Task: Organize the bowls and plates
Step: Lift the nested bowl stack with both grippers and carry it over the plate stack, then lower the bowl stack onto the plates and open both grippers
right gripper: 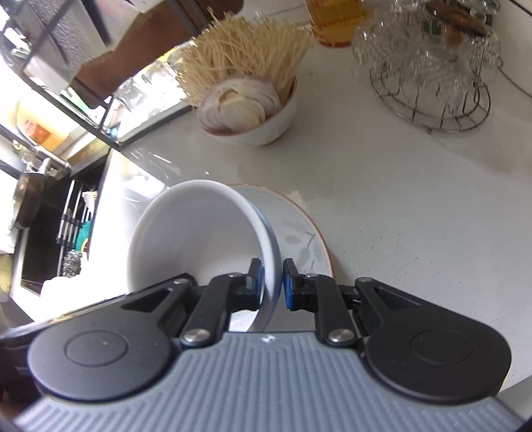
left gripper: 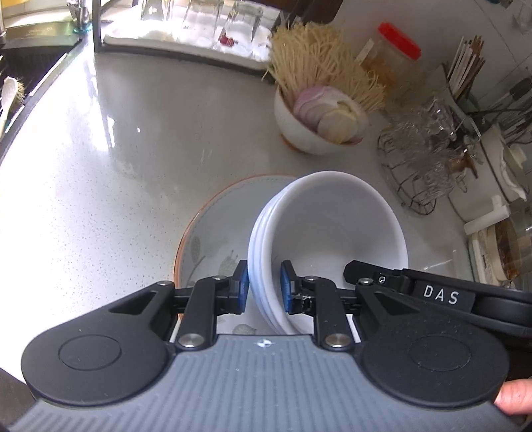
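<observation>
A stack of nested white bowls (left gripper: 332, 226) sits on a patterned plate with an orange rim (left gripper: 212, 229) on the white counter. My left gripper (left gripper: 264, 285) is shut on the stack's near rim, one pad outside, one inside. In the right wrist view my right gripper (right gripper: 273, 282) is shut on the opposite rim of the white bowls (right gripper: 196, 229), over the same plate (right gripper: 299, 229). The right gripper's arm (left gripper: 442, 295) shows at the stack's right in the left wrist view.
A white bowl of sliced onion and dry noodles (left gripper: 319, 113) stands behind the plate. A wire rack of glassware (left gripper: 422, 149) is at the right. A sink (right gripper: 50, 232) lies at the left; a drying mat with glasses (left gripper: 199, 30) at the back.
</observation>
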The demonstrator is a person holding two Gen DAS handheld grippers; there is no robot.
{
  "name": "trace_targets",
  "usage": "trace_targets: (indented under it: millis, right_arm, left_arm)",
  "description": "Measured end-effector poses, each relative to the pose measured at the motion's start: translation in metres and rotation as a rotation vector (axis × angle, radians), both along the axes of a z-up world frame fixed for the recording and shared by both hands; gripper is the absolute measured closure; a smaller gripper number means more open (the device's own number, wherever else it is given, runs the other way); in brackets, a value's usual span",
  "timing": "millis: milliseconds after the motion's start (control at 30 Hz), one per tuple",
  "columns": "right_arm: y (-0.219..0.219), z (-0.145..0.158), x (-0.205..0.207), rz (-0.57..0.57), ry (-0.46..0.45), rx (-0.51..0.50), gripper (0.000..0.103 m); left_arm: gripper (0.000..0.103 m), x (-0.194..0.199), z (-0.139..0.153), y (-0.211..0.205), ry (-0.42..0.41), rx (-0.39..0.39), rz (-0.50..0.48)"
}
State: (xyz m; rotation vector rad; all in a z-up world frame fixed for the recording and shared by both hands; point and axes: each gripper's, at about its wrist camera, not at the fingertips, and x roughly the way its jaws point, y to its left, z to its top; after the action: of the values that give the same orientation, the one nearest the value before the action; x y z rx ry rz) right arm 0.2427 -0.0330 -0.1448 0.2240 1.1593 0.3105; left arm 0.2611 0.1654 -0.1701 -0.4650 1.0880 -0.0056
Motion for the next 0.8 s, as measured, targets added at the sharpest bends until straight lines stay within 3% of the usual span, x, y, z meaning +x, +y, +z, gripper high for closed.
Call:
trace_targets:
  millis: [200,400,433,533,600,667,800]
  right_arm:
    - [0.002,-0.008,0.006,-0.015,-0.004,-0.027,0.087]
    - [0.003,-0.007,0.008,-0.018,-0.008,-0.026,0.085]
    - [0.001,-0.006,0.008,-0.023,-0.011,-0.018,0.085]
    - [0.000,-0.002,0.009,-0.018,-0.016,-0.023,0.084]
    - [-0.003,0.004,0.008,-0.023,-0.026,-0.021,0.082]
    - [-0.007,0.013,0.004,-0.037,-0.060,-0.025,0.063]
    - [-0.017,0.029,-0.004,-0.066,-0.101,-0.013,0.062]
  left_arm:
    - [0.080,0.004,-0.009,0.002,0.007,-0.022,-0.012]
    - [0.079,0.012,-0.008,-0.003,-0.003,0.003,-0.038]
    - [0.075,0.013,-0.007,-0.002,-0.001,0.002,-0.039]
    - [0.048,0.014,-0.003,0.000,-0.001,0.004,-0.031]
    - [0.046,0.014,0.002,-0.001,-0.015,0.012,-0.046]
    - [0.046,0.014,0.007,-0.001,-0.021,0.014,-0.051]
    - [0.045,0.011,0.022,-0.005,-0.056,0.047,-0.086]
